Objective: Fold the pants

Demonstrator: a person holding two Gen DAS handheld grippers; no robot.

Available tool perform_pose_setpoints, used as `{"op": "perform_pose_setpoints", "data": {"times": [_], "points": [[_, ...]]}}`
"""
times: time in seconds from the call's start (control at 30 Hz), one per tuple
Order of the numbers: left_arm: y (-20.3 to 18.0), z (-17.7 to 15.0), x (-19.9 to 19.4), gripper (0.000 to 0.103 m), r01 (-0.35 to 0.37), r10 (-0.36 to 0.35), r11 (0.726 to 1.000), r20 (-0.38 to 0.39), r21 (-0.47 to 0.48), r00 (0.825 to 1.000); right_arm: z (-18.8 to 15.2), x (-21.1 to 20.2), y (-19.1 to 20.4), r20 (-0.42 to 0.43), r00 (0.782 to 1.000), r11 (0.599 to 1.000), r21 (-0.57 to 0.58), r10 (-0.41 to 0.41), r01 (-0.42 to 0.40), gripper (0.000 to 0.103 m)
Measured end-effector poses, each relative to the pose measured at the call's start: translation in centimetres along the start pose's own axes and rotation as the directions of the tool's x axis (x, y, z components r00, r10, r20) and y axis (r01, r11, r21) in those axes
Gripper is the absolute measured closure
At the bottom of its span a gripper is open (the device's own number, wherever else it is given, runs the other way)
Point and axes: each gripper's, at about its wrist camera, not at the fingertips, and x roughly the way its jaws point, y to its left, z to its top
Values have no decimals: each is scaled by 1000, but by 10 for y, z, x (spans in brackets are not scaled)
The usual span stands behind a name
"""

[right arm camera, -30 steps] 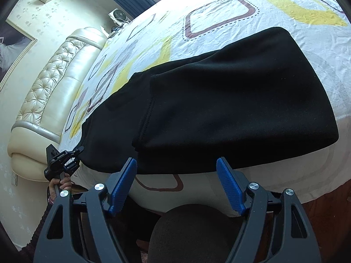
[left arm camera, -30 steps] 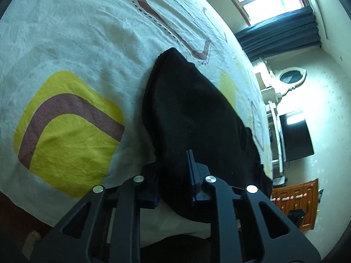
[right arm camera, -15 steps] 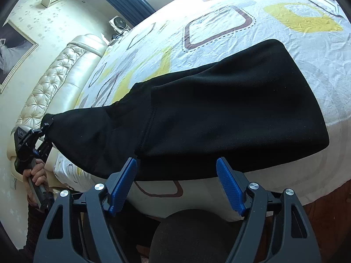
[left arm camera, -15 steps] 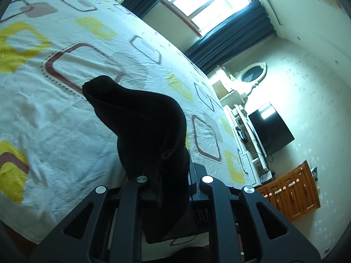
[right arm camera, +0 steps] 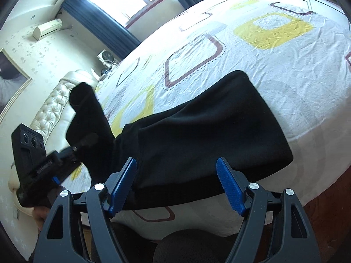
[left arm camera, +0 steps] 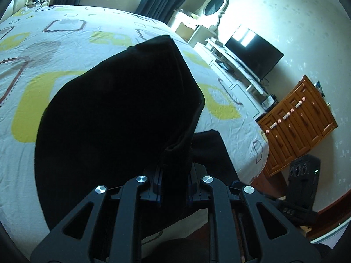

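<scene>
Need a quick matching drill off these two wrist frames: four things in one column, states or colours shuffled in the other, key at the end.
1. left gripper
2. right gripper
3. pants
4. cabinet

a. orange-brown wood
b. jaws wide, nothing between them
c. black, one end lifted off the bed sheet
d. clamped on black fabric

Pairs: 1-d, 2-b, 3-c, 4-a

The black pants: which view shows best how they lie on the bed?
The right wrist view: the black pants lie spread across the bedsheet, one end lifted by the left claw. In the left wrist view, the pants bunch in front of the lens and hide their own layout.
</scene>
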Motion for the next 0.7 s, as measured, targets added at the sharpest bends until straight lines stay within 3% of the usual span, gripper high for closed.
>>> {"op": "perform_pose_setpoints", "data": {"times": [0.13, 0.27, 0.3, 0.43, 0.5, 0.6, 0.7], "points": [[-9, -22, 52, 83, -57, 61, 998, -115, 32, 992, 2, 6, -12, -28, 1000, 999, 44, 7, -6, 29], [-24, -41, 66, 55, -84, 94, 993, -133, 78, 987, 1, 9, -22, -35, 999, 996, 89, 36, -33, 29], [-30, -44, 62, 42, -81, 94, 991, -125, 104, 988, 1, 10, -24, -39, 998, 994, 99, 50, -46, 29], [-32, -49, 23, 27, -62, 72, 990, -77, 123, 994, 3, 19, -31, -97, 983, 976, 165, 157, -140, 29], [-25, -50, 0, 13, -68, 72, 993, -37, 96, 997, 6, 26, -27, -123, 974, 972, 166, 188, -166, 29], [9, -55, -33, 13, -105, 105, 994, 1, 12, 994, 14, 36, -15, -137, 978, 985, 92, 159, -147, 29], [55, -57, -58, 13, -149, 152, 985, 25, -92, 988, 28, 55, -14, -143, 979, 987, 95, 145, -132, 29]]}}
